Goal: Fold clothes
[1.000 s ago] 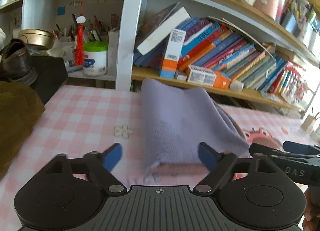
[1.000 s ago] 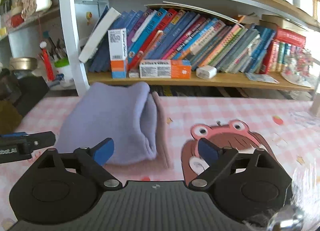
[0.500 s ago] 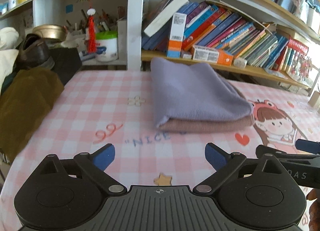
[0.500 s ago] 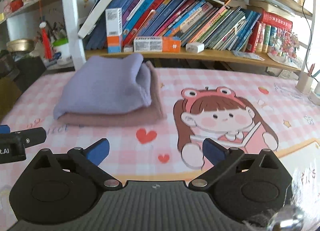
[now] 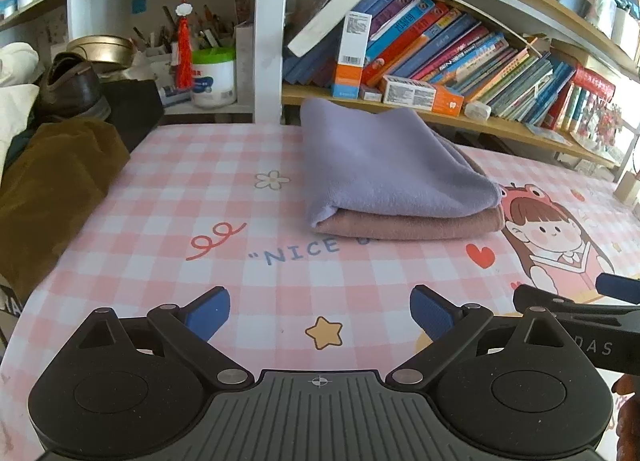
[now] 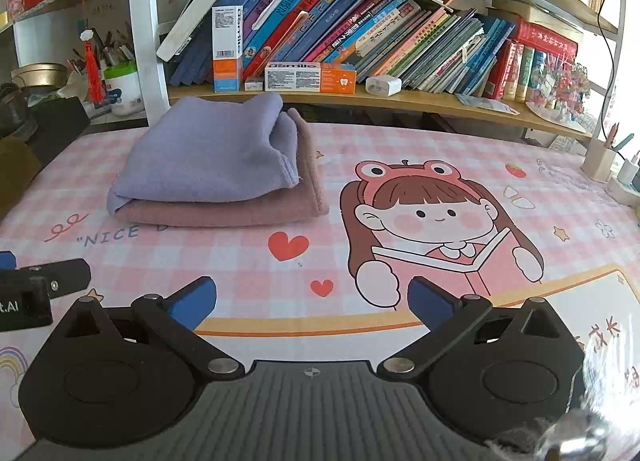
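Observation:
A folded lilac cloth (image 5: 384, 165) lies on top of a folded dusty-pink cloth (image 5: 408, 227) at the far side of the pink checked table (image 5: 200, 197). The stack also shows in the right wrist view, lilac (image 6: 208, 157) on pink (image 6: 224, 215). My left gripper (image 5: 320, 311) is open and empty, well short of the stack. My right gripper (image 6: 312, 301) is open and empty, over the cartoon girl print, to the right of the stack.
A bookshelf (image 6: 360, 97) with slanted books and boxes runs right behind the stack. A brown garment (image 5: 44, 197), a shoe (image 5: 72, 85) and a black box sit off the table's left edge. A pen cup (image 6: 600, 161) stands at the far right.
Both grippers have pulled back from the folded stack toward the table's near side. The stack lies still and looks farther away.

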`<state>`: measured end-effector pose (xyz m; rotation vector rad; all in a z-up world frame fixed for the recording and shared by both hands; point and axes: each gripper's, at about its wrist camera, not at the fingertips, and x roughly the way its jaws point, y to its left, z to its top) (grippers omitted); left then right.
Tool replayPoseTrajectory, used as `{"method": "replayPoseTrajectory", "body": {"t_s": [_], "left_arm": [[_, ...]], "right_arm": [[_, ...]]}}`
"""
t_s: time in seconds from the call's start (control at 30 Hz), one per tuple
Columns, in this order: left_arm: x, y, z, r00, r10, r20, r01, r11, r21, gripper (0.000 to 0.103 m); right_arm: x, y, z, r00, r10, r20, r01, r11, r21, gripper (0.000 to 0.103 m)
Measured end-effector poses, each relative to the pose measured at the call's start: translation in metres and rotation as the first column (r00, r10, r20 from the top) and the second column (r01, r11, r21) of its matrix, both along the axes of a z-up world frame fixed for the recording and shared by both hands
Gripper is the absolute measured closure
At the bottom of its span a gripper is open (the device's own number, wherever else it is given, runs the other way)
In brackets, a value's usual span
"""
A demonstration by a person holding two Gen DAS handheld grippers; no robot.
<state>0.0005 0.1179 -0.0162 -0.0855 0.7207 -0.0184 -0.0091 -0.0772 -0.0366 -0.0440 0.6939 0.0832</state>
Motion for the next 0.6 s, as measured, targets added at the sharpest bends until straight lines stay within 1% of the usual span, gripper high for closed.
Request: {"method": "replayPoseTrajectory", "body": {"t_s": [0.27,0.6], "left_arm": [[-0.0005,-0.0026,0.0027,1.0,-0.011,0.01,0.011,1.0,-0.001,0.005],[0.0016,-0.004,0.0006,1.0,-0.013,-0.012,0.013,1.0,0.006,0.005]], "right_arm": [[-0.0032,-0.0029,-0.0028,1.0,-0.003,-0.023,0.003,1.0,0.0,0.0],[-0.0031,-0.0023,-0.0032,1.0,-0.002,-0.031,0.002,1.0,-0.003,0.0]]}}
